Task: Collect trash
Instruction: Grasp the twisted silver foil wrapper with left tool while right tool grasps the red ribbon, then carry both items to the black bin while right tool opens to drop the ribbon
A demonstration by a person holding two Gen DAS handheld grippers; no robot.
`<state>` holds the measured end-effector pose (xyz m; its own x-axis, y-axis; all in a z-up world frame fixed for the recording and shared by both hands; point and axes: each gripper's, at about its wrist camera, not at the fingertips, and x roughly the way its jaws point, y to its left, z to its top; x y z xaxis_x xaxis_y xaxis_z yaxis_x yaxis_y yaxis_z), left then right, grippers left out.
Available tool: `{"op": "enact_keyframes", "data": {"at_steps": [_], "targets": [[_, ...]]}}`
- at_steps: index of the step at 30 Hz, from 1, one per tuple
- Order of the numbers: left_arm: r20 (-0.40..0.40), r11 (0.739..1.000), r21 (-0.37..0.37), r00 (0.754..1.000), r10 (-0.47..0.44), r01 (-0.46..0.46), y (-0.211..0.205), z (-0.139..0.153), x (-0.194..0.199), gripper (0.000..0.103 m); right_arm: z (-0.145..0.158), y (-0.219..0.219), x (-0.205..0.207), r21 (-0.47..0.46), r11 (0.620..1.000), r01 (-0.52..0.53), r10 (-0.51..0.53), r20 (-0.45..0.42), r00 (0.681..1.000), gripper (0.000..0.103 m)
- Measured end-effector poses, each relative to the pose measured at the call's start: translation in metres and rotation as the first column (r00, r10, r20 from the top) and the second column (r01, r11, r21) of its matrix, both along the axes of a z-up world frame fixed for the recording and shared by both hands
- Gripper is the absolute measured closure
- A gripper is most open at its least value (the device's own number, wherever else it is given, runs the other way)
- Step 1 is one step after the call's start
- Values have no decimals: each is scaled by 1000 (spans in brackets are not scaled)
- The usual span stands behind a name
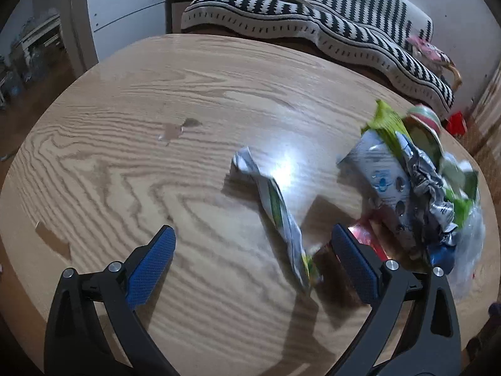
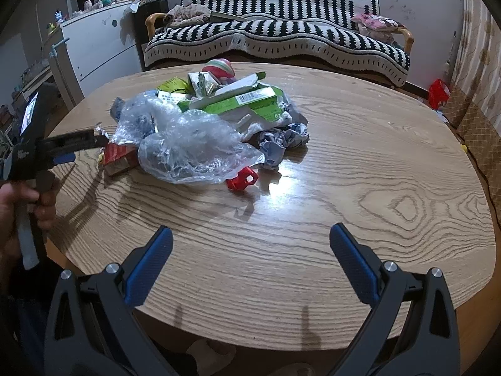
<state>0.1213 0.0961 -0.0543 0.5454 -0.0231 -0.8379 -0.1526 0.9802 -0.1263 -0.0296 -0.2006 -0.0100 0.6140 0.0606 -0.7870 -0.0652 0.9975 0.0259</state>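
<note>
Right wrist view: most trash already heaped in a mixed plastic-and-carton pile (image 2: 206, 125) on the oval wooden table (image 2: 375, 172), twisted silver-green wrapper (image 1: 275, 206) lies apart, left gripper (image 1: 253, 235) and right gripper (image 2: 250, 235) both spread, empty.

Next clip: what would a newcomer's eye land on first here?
The heap of trash on the round wooden table, topped by crumpled clear plastic and a green carton. A twisted wrapper lies apart from it, just ahead of the left gripper, jaws wide. Behind stands a black-and-white striped sofa.
</note>
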Motion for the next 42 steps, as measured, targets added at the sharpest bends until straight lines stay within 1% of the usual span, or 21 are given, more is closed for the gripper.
{"op": "enact_keyframes", "data": {"at_steps": [3, 6, 7, 8, 9, 11, 12, 14, 16, 19, 23, 25, 27, 28, 29, 34, 37, 39, 42], "targets": [[-16, 1000, 6, 1000, 4, -4, 1, -5, 13, 6, -3, 1, 7, 1, 1000, 0, 0, -10, 1000, 6], [-3, 998, 56, 1000, -1, 2, -2, -8, 16, 8, -7, 0, 15, 3, 1000, 2, -2, -22, 1000, 6], [7, 997, 69, 1000, -16, 16, -4, -8, 16, 12, -9, 0, 19, 4, 1000, 3, -3, -29, 1000, 6], [16, 996, 84, 999, -28, 26, -6, -8, 15, 22, -11, -1, 23, 5, 1000, 4, -4, -35, 999, 6], [27, 994, 102, 999, -42, 39, -10, -6, 16, 31, -13, -1, 26, 5, 1000, 6, -6, -43, 999, 6], [52, 989, 131, 996, -70, 63, -15, -5, 12, 66, -19, -2, 35, 5, 1000, 13, -13, -61, 998, 6], [57, 989, 134, 995, -76, 68, -16, -4, 10, 74, -22, -2, 40, 4, 1000, 14, -14, -71, 997, 6], [61, 989, 119, 994, -94, 86, -15, -2, 8, 94, -28, -1, 50, -2, 1000, 15, -15, -88, 996, 6], [65, 989, 109, 992, -108, 101, -15, -2, 5, 95, -35, 0, 62, -17, 1000, 13, -14, -98, 995, 6], [73, 987, 111, 989, -126, 118, -14, -2, -3, 97, -44, 2, 78, -38, 999, 3, -7, -98, 995, 11], [77, 987, 113, 989, -126, 117, -12, -2, -7, 97, -51, 2, 93, -27, 1000, -17, 15, -80, 997, 24], [76, 988, 104, 989, -125, 116, -11, -2, -7, 97, -51, 4, 96, -24, 999, -21, 19, -60, 998, 38], [75, 988, 97, 989, -128, 121, -10, -1, -10, 97, -48, 6, 94, -9, 999, -41, 41, -49, 998, 77], [74, 988, 95, 989, -130, 123, -9, -1, -12, 97, -47, 7, 92, 4, 999, -46, 46, -49, 998, 80], [72, 988, 91, 989, -131, 124, -8, 0, -13, 97, -47, 5, 90, 37, 998, -55, 57, -58, 997, 86], [79, 990, 67, 988, -131, 126, -7, 5, -24, 97, -43, 2, 70, 63, 996, -66, 72, -96, 993, 86], [92, 988, 51, 985, -148, 144, -15, 13, -33, 97, -38, -10, 47, 61, 997, -52, 57, -99, 993, 87], [103, 986, 40, 981, -167, 163, -23, 19, -38, 97, -33, -24, 33, 61, 998, -26, 31, -86, 996, 87], [135, 976, 31, 967, -218, 216, -49, 35, -48, 97, -23, -53, 9, 75, 996, 38, -34, -53, 998, 87]]}}
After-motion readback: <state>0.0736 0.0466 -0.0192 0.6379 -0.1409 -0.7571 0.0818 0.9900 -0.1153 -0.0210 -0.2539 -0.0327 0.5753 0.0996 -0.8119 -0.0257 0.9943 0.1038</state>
